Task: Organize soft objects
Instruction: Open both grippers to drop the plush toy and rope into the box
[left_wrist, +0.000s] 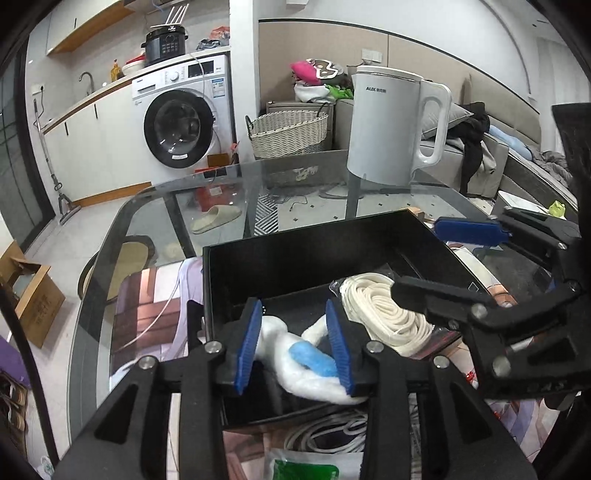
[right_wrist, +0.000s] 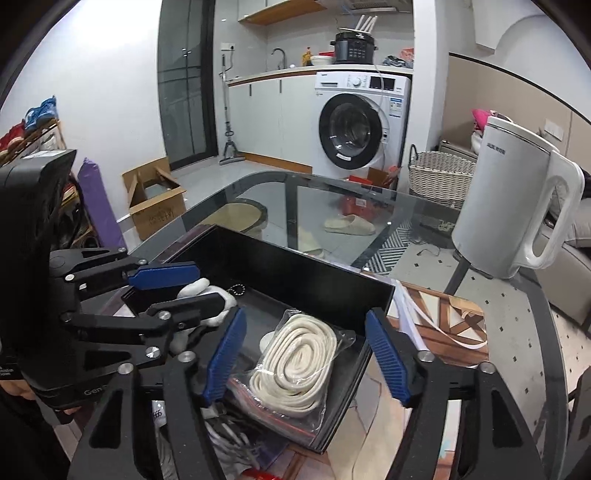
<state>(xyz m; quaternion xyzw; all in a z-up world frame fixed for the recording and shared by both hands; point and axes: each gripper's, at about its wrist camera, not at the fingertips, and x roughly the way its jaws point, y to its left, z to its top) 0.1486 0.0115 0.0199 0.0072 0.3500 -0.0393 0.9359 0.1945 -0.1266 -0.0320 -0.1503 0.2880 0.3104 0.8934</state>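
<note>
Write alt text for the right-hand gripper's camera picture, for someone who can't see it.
The right gripper hangs open over a black box on a glass table, above a bagged coil of cream rope. The left gripper reaches in around a white plush toy. A white kettle stands behind.

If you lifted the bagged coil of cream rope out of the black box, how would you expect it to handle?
The coil of cream rope would probably sag, since its loops lie loose and uneven. Its clear plastic bag looks glossy and creased, so the pads may slip or catch only film. It seems light, so the black box should stay put.
</note>
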